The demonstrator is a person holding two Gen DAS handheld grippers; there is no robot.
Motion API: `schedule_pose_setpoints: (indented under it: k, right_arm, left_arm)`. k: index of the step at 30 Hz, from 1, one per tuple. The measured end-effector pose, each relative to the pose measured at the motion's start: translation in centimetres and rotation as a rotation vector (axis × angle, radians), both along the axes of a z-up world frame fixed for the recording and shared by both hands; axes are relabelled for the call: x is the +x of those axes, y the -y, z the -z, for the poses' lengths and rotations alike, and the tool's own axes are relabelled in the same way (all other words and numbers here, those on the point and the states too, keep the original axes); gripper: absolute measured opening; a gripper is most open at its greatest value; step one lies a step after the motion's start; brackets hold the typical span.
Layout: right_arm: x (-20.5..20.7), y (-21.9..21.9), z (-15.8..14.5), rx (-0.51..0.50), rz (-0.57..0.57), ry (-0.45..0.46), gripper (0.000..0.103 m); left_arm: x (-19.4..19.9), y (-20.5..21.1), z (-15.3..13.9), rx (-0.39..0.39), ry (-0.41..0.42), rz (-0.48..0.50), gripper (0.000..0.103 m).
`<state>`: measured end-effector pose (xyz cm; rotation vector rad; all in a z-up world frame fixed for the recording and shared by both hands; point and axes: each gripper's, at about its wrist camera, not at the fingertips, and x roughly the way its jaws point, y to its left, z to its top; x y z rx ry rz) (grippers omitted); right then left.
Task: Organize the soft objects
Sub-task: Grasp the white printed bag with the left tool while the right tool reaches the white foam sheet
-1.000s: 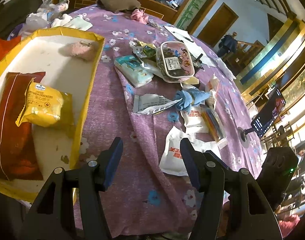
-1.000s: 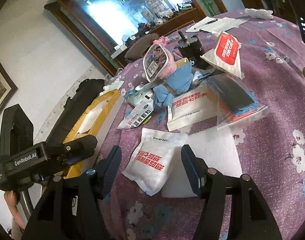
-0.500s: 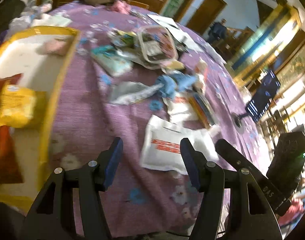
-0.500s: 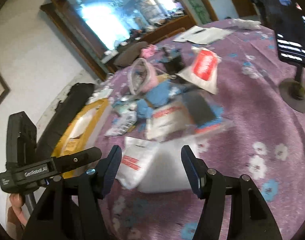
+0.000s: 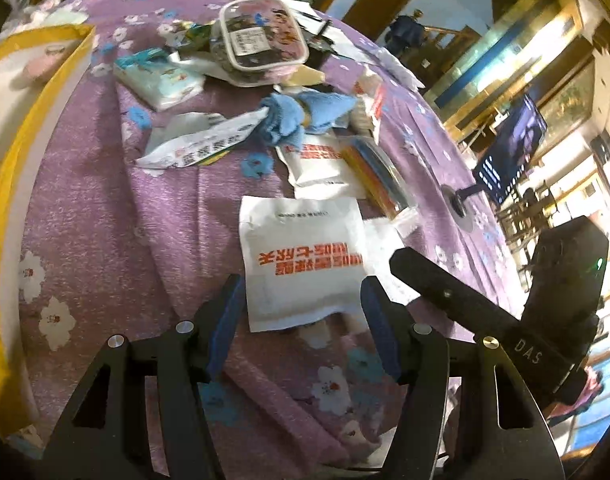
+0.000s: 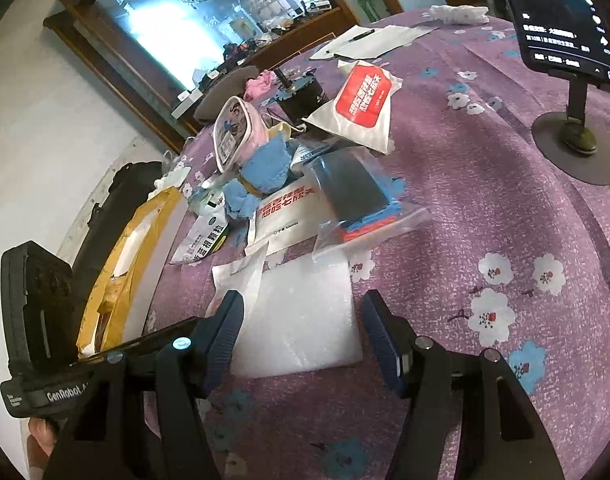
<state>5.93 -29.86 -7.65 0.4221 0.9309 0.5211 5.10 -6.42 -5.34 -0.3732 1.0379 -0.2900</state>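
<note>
A white soft pouch with red lettering point(image 5: 301, 260) lies on the purple flowered tablecloth point(image 5: 105, 220). My left gripper point(image 5: 301, 312) is open, its jaws either side of the pouch's near edge. My right gripper point(image 6: 301, 320) is open just over a white foam sheet point(image 6: 305, 320), with the same pouch's edge point(image 6: 241, 280) at its left. A blue cloth bundle point(image 5: 301, 114) point(image 6: 261, 180), a second white pouch point(image 5: 321, 164) point(image 6: 285, 220) and a red-labelled pouch point(image 6: 365, 100) lie in the pile beyond.
A yellow tray point(image 5: 33, 128) point(image 6: 121, 264) lies at the left. A clear lidded box point(image 5: 261, 40), a tissue pack point(image 5: 161, 80), a bagged coloured stack point(image 6: 357, 200) and papers crowd the middle. A phone on a stand point(image 6: 573, 120) stands at the right.
Both grippers have moved in toward the near white pouch and foam sheet. The left view swung right, away from the tray. Both stay open.
</note>
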Motion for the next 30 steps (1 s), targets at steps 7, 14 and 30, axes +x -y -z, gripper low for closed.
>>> schedule_pose_setpoints:
  k: [7, 14, 30]
  right_arm:
    - [0.1, 0.1, 0.1, 0.005, 0.027, 0.000, 0.057]
    - [0.0, -0.1, 0.0, -0.027, 0.023, 0.009, 0.049]
    - [-0.1, -0.3, 0.0, -0.060, 0.031, 0.020, 0.048]
  left_arm:
    - [0.1, 1.4, 0.0, 0.086, 0.044, 0.017, 0.062]
    - [-0.1, 1.5, 0.1, 0.099, 0.071, 0.029, 0.062]
    - [-0.2, 1.1, 0.3, 0.215, 0.129, 0.032, 0.052]
